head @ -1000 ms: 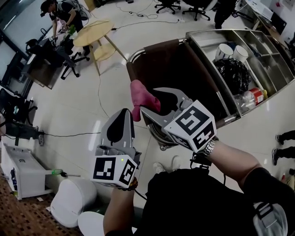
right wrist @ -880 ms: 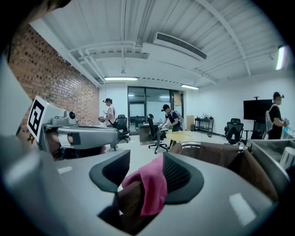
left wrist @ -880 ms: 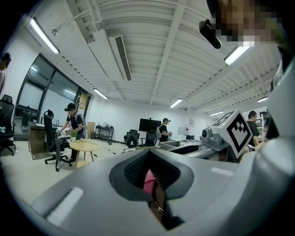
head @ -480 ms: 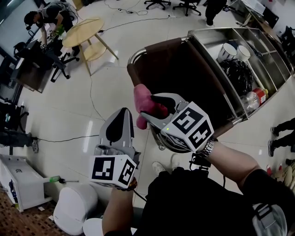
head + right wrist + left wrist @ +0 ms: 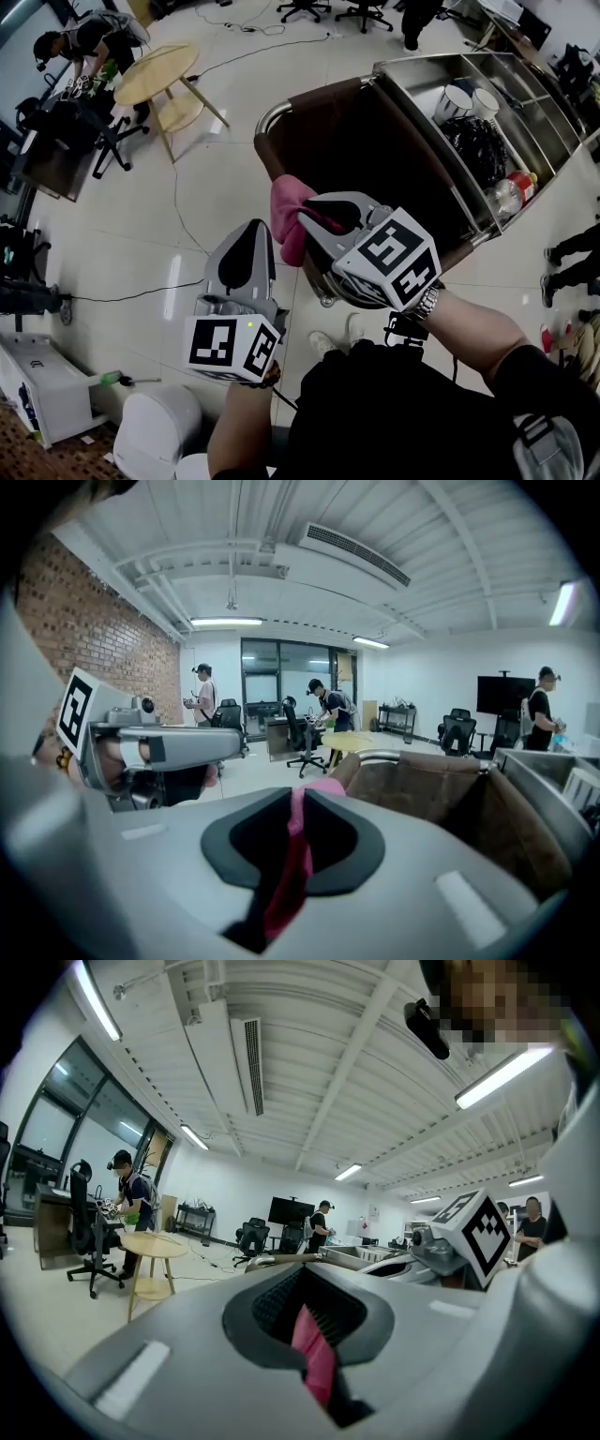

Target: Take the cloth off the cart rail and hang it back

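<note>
A pink cloth hangs beside the near left corner of the cart, next to its brown-covered rail. My right gripper is closing on it. In the right gripper view the pads press the cloth between them, and its top edge pokes out past the tips of my right gripper. My left gripper is lower left of the cloth with its jaws together. The left gripper view shows a pink strip in the slit of my left gripper; whether it is pinched I cannot tell.
The cart's brown bag opens ahead. Its steel tray holds white cups, a black bag and a bottle. A round wooden table, a person at a desk and a white bin stand left.
The right jaws stood wide around the cloth a second ago; they have come together on it. The cloth has bunched and shifted slightly. The left gripper has not moved.
</note>
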Demonstrator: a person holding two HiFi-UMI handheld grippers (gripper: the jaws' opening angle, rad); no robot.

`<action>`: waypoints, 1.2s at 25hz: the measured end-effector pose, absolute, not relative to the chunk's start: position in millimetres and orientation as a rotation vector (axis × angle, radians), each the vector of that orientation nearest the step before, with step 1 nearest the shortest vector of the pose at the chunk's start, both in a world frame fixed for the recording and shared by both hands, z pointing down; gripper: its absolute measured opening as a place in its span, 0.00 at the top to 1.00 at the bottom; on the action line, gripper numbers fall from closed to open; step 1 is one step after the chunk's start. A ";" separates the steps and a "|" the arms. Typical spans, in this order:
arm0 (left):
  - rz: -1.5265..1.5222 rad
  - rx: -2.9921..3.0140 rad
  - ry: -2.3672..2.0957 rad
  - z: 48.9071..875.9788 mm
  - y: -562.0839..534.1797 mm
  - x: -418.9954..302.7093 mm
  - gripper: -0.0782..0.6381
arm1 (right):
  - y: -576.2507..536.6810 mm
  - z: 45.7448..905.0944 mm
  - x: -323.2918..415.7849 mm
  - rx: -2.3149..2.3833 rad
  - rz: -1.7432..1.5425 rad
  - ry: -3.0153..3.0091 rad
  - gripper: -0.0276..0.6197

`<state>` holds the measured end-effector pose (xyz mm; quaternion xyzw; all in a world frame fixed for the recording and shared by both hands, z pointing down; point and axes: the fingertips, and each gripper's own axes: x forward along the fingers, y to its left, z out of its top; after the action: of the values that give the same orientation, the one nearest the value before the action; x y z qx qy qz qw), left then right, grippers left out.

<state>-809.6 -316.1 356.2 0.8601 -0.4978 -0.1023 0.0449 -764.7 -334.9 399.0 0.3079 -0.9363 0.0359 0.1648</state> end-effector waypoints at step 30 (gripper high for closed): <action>-0.370 2.774 -1.535 287.8 -199.7 -720.5 0.89 | -203.9 256.0 -665.0 1.080 -0.225 -2.911 0.91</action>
<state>-720.5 -199.7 287.8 0.8688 -0.4807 -0.1159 -0.0249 -665.0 -203.9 256.0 0.3469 -0.9350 -0.0724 0.0143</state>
